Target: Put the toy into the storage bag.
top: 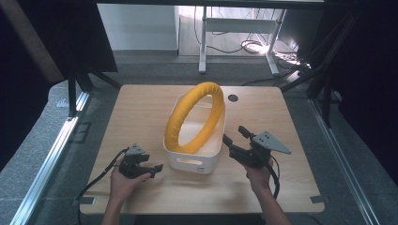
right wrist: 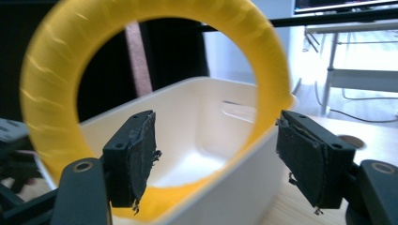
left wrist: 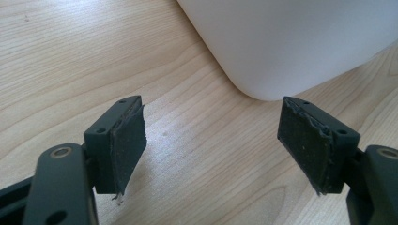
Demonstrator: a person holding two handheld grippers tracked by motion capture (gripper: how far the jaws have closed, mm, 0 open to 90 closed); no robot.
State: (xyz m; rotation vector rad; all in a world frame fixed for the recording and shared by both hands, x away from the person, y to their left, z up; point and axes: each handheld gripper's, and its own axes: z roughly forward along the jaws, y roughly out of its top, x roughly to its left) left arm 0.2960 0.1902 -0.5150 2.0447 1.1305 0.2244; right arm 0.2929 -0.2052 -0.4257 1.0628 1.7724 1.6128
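Grey carpet and dark curtains ring one light wooden table [top: 141,112], with the white legs of a second desk and a tangle of cables beyond its far edge

One white plastic bin [top: 190,163] sits near the table's middle, its long axis running from the person toward the far edge, a slot handle in the near end wall. It holds a single thing — one yellow ring [top: 195,117], standing on edge and tilted: the lower arc rests down in the bin at the near left, the upper arc rises well above the rim toward the far right. Its opening faces roughly left and right across the table. In the right gripper view the ring [right wrist: 47,84] stands in the bin [right wrist: 220,197] with the bin's bare white floor seen through the hole

Two grippers, one per hand. The right gripper [top: 236,136] is just beside the bin's near right corner, aimed at the ring, jaws spread wide and holding nothing. The left gripper [top: 157,168] lies low over the table just left of the bin's near left corner — jaws likewise apart and empty, and in its own view the bin's rounded corner [left wrist: 291,42] sits just ahead of them
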